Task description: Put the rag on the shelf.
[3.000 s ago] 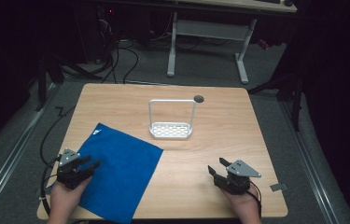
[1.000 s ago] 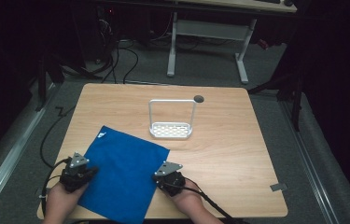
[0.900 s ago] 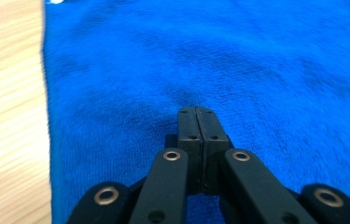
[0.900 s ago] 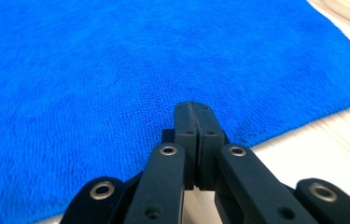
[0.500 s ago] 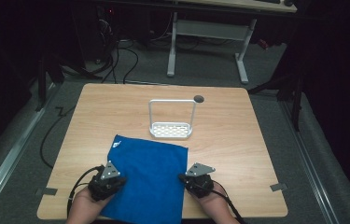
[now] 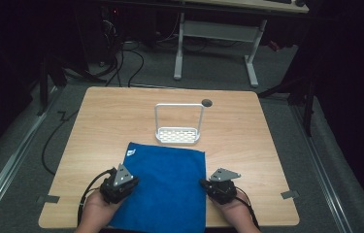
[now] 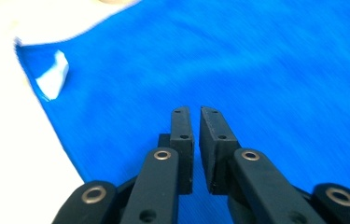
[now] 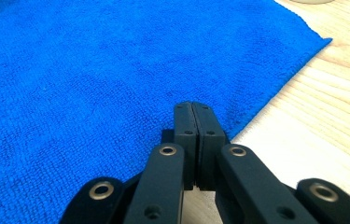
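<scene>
With both hand-held grippers, left point(image 6: 120, 184) nearly closed and right point(image 6: 217, 187) pressed together, flanking the blue towel point(image 6: 167, 187), folding likely follows, needing firm edge pinches.

A cloth point(image 6: 166, 187) lies flat on the table point(image 6: 247, 131), spreading out ahead of both pairs of jaws. The left gripper point(image 6: 117, 185) sits at the cloth's left edge, the right gripper point(image 6: 220, 187) at its right edge. Beyond the cloth's far edge, farther from the jaws, stands a small rack point(image 6: 178, 126).
</scene>
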